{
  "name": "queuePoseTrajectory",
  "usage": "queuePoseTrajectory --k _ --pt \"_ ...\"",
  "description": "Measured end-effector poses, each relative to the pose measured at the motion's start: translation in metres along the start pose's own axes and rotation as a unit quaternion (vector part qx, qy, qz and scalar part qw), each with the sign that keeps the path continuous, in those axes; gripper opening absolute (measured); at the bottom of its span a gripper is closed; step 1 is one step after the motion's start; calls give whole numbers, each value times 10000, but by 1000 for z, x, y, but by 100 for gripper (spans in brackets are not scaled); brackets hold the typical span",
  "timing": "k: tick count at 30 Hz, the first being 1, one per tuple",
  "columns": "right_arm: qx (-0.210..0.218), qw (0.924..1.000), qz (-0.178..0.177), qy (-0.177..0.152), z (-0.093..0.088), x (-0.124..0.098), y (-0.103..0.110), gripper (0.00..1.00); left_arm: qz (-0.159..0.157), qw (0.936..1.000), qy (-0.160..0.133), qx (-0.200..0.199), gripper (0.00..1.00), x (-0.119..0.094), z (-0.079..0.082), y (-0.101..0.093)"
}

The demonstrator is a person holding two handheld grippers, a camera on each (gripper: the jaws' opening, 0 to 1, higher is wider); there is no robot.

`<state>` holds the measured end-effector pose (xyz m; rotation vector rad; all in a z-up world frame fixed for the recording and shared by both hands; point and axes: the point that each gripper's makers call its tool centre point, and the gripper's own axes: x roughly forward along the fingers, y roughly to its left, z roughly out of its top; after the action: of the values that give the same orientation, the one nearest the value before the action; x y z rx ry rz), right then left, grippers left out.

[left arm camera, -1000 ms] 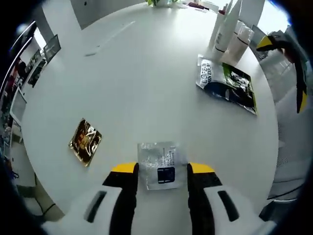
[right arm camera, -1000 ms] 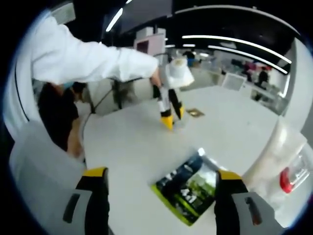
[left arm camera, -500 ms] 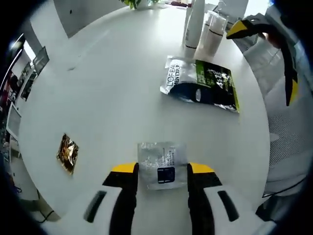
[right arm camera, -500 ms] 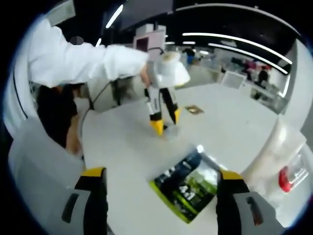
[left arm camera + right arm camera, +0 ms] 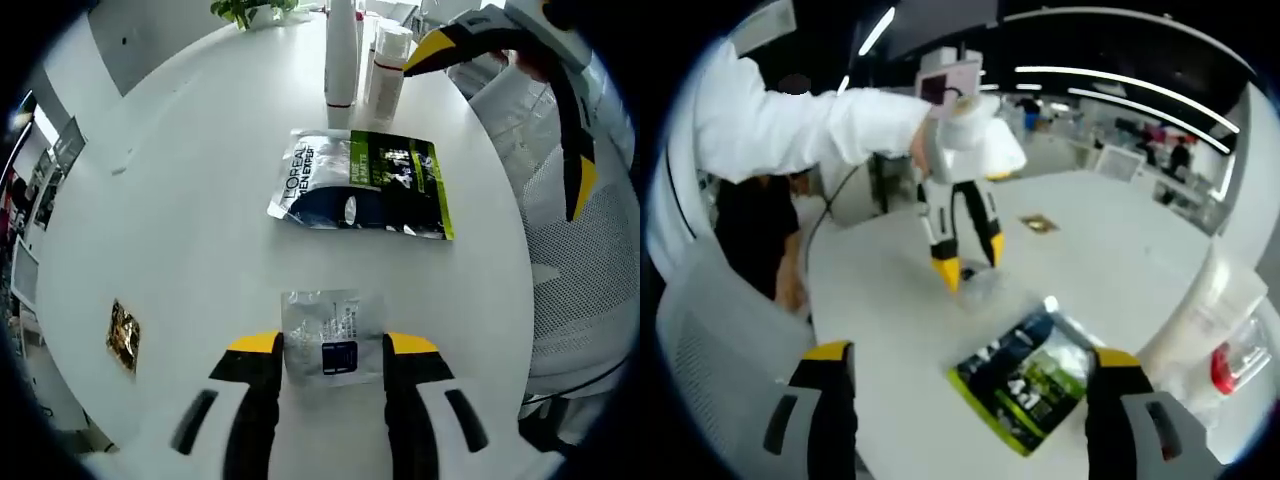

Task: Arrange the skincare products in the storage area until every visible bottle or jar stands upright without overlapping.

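My left gripper [image 5: 332,345] is shut on a clear sachet [image 5: 330,338] with a dark label, held just above the white round table [image 5: 200,200]. Ahead of it a blue-and-green L'Oreal pouch [image 5: 360,185] lies flat. Two white bottles [image 5: 342,50] stand upright behind the pouch, at the table's far edge. From the right gripper view, the left gripper [image 5: 970,262] hangs beyond the same pouch [image 5: 1025,385], with the sachet [image 5: 982,285] at its tips. My right gripper [image 5: 970,365] is open above the pouch's near end, nothing between its jaws. A translucent bottle [image 5: 1220,340] stands at its right.
A small gold sachet [image 5: 123,335] lies flat near the table's left edge; it is also the gold sachet [image 5: 1038,224] far back in the right gripper view. A potted plant [image 5: 250,10] stands at the far rim. Mesh chairs [image 5: 580,250] flank the table. The person's white sleeve [image 5: 790,120] reaches over it.
My left gripper has carried the clear sachet toward the pouch and bottles, leaving the gold sachet behind. The right gripper has stayed open over the pouch.
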<state>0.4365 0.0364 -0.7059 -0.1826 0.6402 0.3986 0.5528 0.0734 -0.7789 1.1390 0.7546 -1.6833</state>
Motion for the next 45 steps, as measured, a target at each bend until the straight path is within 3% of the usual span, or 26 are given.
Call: queuePoseTrajectory --k 8,18,45 --pt "-48 10000 23 -2 1 0 2 94 -30 9998 73 184 44 0 7 -15" --pt "-42 10000 -58 26 1 -3 -3 97 -288 9988 116 376 44 8 15 -50" --pt "-204 9998 -46 61 2 -5 -1 98 -254 9986 149 434 44 23 20 -65"
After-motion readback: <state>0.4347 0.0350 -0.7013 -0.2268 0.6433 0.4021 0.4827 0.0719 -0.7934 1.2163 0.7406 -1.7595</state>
